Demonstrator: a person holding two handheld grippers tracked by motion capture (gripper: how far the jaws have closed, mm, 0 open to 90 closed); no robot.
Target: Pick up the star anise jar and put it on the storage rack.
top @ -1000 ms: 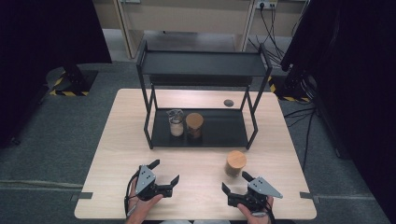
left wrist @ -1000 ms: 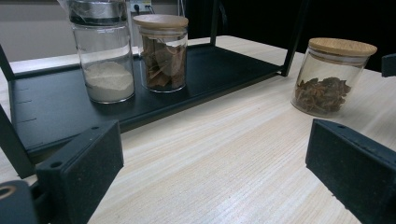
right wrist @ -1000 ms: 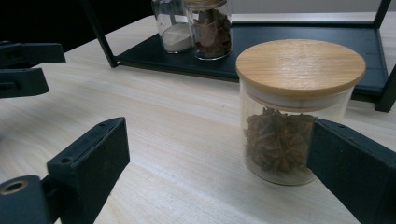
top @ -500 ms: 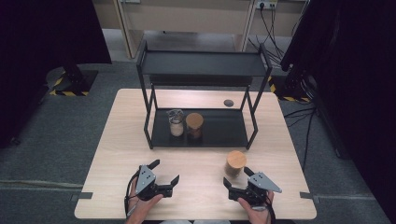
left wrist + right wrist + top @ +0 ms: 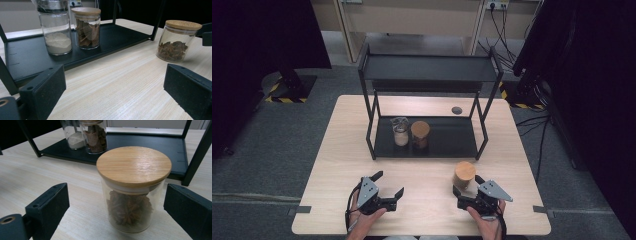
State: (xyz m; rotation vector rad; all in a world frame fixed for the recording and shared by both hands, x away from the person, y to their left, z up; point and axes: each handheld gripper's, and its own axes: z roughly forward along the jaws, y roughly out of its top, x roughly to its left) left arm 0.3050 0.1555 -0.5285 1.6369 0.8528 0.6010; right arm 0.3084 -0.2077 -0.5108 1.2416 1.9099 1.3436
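A glass jar of star anise with a wooden lid [image 5: 464, 174] [image 5: 133, 192] [image 5: 178, 41] stands on the table in front of the black rack's lower shelf [image 5: 447, 137]. My right gripper [image 5: 468, 185] [image 5: 117, 195] is open. Its jaws stand on either side of this jar, with a gap on each side. My left gripper [image 5: 389, 183] [image 5: 112, 82] rests open at the front left with nothing between its jaws. On the lower shelf stand a jar of white powder [image 5: 400, 132] [image 5: 56, 32] and a wooden-lidded jar of brown pieces [image 5: 420, 134] [image 5: 86, 27].
The rack's top shelf [image 5: 427, 67] is bare and overhangs the lower one on thin black posts [image 5: 370, 145]. A small dark disc [image 5: 456, 110] lies on the wooden table [image 5: 347, 150] behind the rack. Dark curtains and cables surround the table.
My right gripper has edged forward toward the star anise jar, so the jar now stands between its jaws. The left gripper and all jars have stayed put.
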